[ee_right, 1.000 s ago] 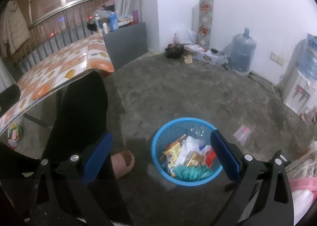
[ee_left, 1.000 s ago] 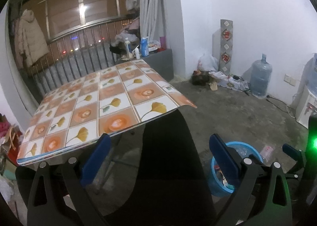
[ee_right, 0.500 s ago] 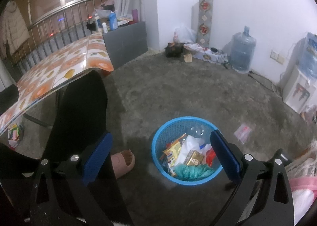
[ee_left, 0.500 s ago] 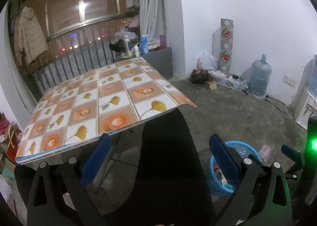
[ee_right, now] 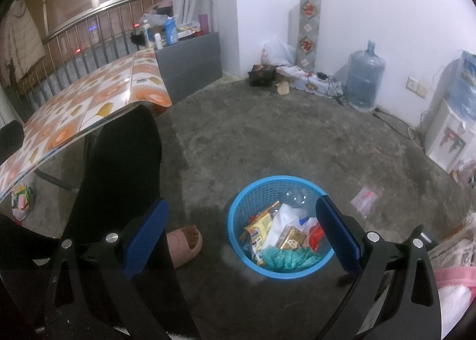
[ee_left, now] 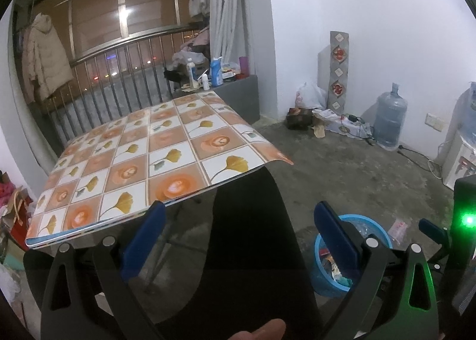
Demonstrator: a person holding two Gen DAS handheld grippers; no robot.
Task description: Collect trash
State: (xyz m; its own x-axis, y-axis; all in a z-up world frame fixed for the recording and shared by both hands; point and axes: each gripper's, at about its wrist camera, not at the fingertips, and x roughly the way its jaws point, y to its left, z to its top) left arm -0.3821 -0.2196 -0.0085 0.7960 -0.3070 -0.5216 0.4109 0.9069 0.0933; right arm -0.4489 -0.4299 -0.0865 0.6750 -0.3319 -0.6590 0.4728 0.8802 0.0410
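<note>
A blue plastic basket (ee_right: 238, 215) stands on the concrete floor, holding wrappers, white paper, a gold box and green crumpled material. My right gripper (ee_right: 242, 234) hangs open above it with nothing between its blue pads. In the left wrist view the same basket (ee_left: 319, 246) shows at lower right, partly hidden behind a finger. My left gripper (ee_left: 239, 235) is open and holds nothing, over a person's black-clad leg (ee_left: 253, 235), near the front edge of the table (ee_left: 142, 155). A small clear packet (ee_right: 365, 197) lies on the floor right of the basket.
The table carries a flower-patterned cloth and nothing on it. A person's foot in a pink slipper (ee_right: 186, 243) rests left of the basket. A water jug (ee_right: 364, 78), bags and boxes line the far wall. A water dispenser (ee_right: 449, 137) stands at right.
The left wrist view has shifted slightly, bringing the table a bit higher in frame. The right gripper and basket look unchanged.
</note>
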